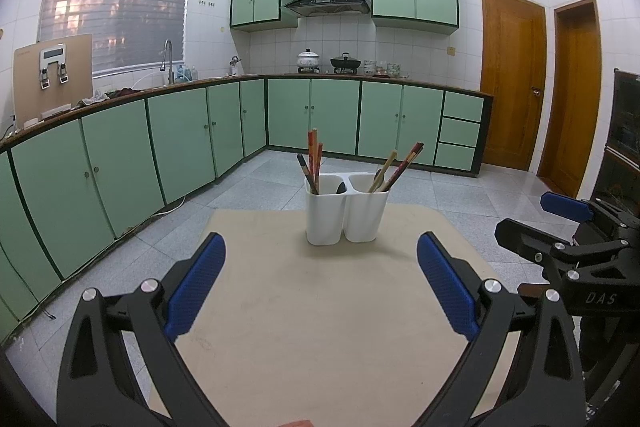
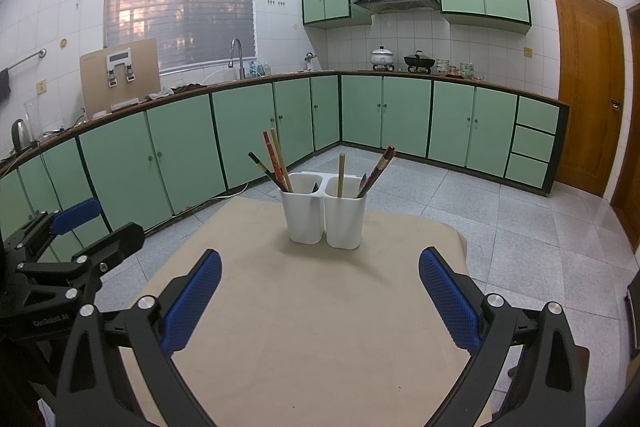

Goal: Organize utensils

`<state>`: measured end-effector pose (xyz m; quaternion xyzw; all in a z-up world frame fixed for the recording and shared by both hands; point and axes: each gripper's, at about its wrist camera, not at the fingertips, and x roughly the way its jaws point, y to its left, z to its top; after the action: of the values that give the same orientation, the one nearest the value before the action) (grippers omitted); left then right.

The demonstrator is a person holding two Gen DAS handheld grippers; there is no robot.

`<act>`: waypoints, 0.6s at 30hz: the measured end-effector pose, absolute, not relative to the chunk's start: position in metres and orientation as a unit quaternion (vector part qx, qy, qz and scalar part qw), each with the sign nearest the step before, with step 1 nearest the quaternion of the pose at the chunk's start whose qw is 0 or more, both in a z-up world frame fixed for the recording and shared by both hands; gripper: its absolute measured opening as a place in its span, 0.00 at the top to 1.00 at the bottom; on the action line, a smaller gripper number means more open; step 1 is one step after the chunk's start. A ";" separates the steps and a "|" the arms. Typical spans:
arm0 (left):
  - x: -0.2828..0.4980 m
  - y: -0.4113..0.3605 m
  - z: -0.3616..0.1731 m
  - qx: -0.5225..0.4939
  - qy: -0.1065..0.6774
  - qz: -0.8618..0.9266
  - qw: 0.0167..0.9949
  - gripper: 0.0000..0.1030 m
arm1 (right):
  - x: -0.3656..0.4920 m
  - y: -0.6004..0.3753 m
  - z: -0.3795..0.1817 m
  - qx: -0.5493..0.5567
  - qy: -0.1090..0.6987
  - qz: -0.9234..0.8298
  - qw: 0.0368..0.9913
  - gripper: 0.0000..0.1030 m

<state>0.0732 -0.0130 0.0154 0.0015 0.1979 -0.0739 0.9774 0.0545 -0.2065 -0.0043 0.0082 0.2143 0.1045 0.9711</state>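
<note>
On the left, the left gripper (image 1: 320, 287) with blue ridged pads has its two fingers spread wide and holds nothing. It hangs low over the bare tan cloth-covered table (image 1: 304, 307). No stick or spoon lies loose on the cloth.

In the middle, well ahead of both tools, stands the white plastic holder with two cups (image 1: 346, 209). In its left cup, the red and dark chopsticks (image 1: 314, 163) lean up, with a dark spoon (image 1: 341, 187) beside them. In its right cup, more tan and dark red chopsticks (image 1: 394, 169) lean out to the right.

On the right, the right gripper (image 2: 320, 299) is spread wide too, and empty.

This could be the sticks all put away, or a mix waiting to be sorted. I cannot tell which. Any reach should go slow and come from above, so the light holder does not tip.
</note>
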 end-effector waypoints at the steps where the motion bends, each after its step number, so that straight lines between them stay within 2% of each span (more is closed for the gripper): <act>1: 0.073 -0.013 0.015 0.001 0.198 -0.074 0.977 0.09 | 0.054 -0.207 -0.004 0.008 0.214 0.104 0.971 0.06; 18: 0.072 -0.014 0.017 -0.001 0.202 -0.073 0.977 0.09 | 0.056 -0.207 -0.009 0.008 0.216 0.104 0.971 0.06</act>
<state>0.0717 -0.0145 0.0165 -0.0014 0.2017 -0.0728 0.9767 0.0562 -0.2066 -0.0092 0.0080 0.2160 0.1045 0.9707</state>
